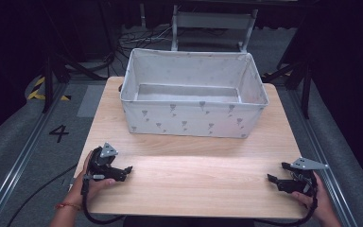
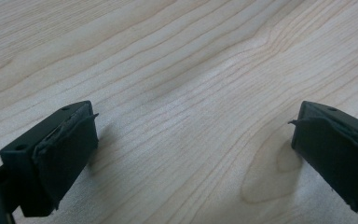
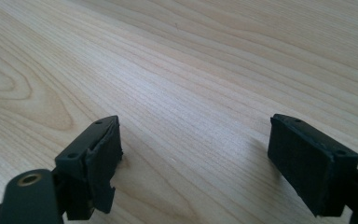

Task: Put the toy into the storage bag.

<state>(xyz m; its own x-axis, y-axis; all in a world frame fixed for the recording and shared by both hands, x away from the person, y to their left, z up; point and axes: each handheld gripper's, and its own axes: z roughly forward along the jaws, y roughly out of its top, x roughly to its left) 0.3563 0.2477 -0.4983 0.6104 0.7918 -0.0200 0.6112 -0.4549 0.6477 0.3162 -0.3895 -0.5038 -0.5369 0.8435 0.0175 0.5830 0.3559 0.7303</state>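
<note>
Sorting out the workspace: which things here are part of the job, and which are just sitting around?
Part of the job: left tool, right tool, both open, empty; fabric bin; table.
Sitting around: cables, frame, floor number.

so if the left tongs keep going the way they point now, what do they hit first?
Probably the right tongs. The left tongs point level across the table towards them, jaws open, with bare wood between. The fabric bin sits off that line, though depth is uncertain.

A black number four (image 1: 59,133) is marked on the grey floor (image 1: 23,156) at left; black-and-yellow hazard tape (image 1: 38,88) lies further up the frame.
</note>
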